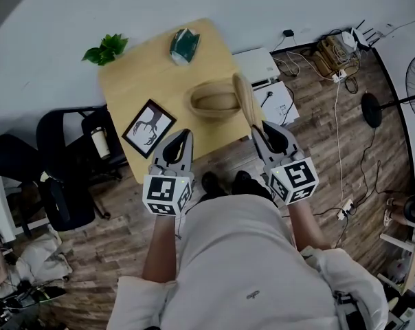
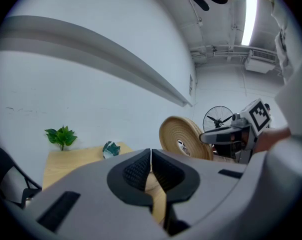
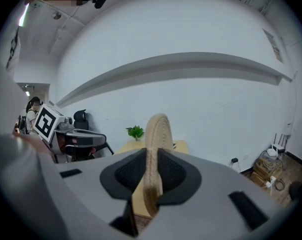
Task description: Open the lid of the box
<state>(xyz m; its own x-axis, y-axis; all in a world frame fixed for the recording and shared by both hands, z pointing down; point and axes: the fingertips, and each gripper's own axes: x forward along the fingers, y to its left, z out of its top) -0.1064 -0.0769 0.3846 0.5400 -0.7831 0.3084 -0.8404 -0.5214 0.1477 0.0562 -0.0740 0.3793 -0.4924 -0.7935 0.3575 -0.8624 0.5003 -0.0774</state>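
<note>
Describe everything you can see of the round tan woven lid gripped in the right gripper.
The round tan lid looks woven from coiled rope, with a small label on its inner face. It stands on edge, off the open woven box on the wooden table, just to the box's right in the head view. The right gripper clamps its rim between black pads; contact with the box cannot be told.
</note>
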